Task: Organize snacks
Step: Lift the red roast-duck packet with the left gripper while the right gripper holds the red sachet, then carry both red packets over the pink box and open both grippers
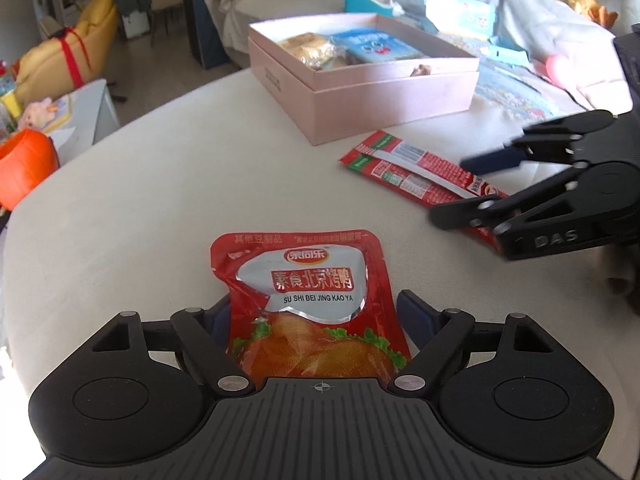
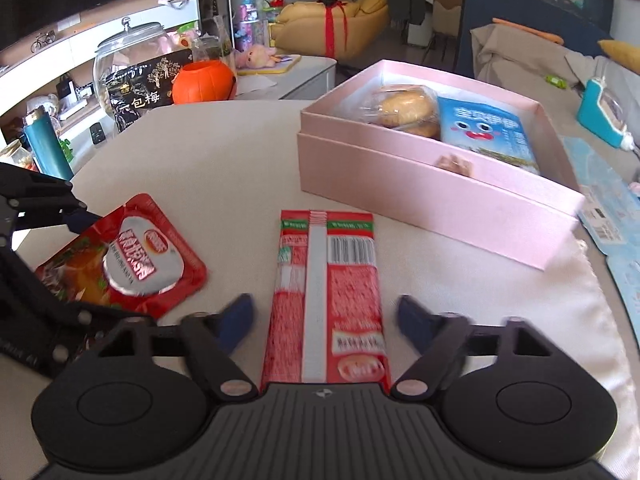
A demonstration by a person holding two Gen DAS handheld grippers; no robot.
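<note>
At the bottom of the left wrist view, the left gripper (image 1: 314,312) stands spread wide, its blue pads either side of a red pouch of vegetarian roast duck (image 1: 308,300) lying flat on the cream table (image 1: 160,184); the pads sit just beside the pouch edges without visibly pressing it. In the right wrist view, the right gripper (image 2: 324,320) straddles a long red snack packet (image 2: 328,300) in the lower centre, gaps showing between both blurred blue pads and the wrapper, so nothing is gripped. The same pouch (image 2: 132,256) lies at the left of that frame, beside the left gripper's black linkage (image 2: 36,216). Seen from the left wrist, the right gripper (image 1: 480,184) reaches in at the right edge over the packet (image 1: 416,172). Beyond, in the upper centre, an open pink box (image 1: 380,96) rests on the table, holding wrapped buns (image 1: 312,50) and a blue snack bag (image 1: 376,46). Farther back lies a cluttered sofa (image 1: 540,20).
</note>
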